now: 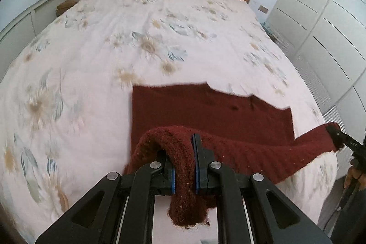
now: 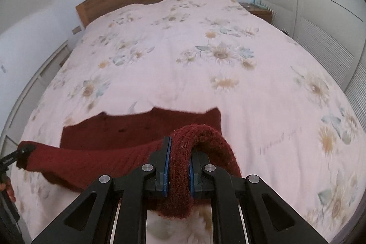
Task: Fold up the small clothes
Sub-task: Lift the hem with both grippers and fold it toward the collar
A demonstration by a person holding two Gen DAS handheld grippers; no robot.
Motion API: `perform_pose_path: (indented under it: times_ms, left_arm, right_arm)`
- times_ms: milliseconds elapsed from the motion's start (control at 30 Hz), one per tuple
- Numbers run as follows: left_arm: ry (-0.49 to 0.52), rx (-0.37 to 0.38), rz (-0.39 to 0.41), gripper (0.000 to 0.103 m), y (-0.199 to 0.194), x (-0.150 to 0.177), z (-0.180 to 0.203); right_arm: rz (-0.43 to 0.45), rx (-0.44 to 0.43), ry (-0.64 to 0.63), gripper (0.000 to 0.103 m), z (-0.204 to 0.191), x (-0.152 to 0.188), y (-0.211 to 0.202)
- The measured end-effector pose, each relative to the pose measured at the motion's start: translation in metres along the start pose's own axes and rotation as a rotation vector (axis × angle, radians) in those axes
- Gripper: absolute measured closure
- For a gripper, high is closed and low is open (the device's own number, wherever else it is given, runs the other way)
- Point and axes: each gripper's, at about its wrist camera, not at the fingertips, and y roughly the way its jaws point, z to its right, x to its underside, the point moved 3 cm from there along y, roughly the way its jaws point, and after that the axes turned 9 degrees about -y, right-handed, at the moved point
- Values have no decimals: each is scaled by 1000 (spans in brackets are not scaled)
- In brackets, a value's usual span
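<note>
Fuzzy dark-red knit sweater [image 1: 205,111] lying rectangular on smooth floral bedspread [image 1: 91,49], left gripper [image 1: 184,166] pinching its thick near hem, right gripper [image 2: 179,166] clamping the hem's other end

The bedspread [image 1: 91,61] flowers blur; the sweater [image 1: 205,106] hem hangs behind the left claw [image 1: 184,159].

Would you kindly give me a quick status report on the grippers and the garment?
Left gripper shut on red knit garment, right gripper likewise. Near edge lifted, far part flat on floral bedspread. Nothing in the way.
</note>
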Motion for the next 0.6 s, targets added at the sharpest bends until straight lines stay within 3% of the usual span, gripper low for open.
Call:
perform_pose_path:
  times_ms: [200,300,400,600]
  left_arm:
    - [34,-96,-43,94,47,-29,-1]
    - [73,-190,-95,93,85,-28,-4]
    - [68,-237,-125,92,114,-22,-11]
    - [75,-313,-136,86,134,-15,-14]
  right_arm:
    - [-119,24,-20,91,-1,-17,64]
    - [-186,34,-19,91,1,-12,94]
    - [-226,54,-6,90,6,-6,113]
    - [-244,102,-3,73,12,6,125]
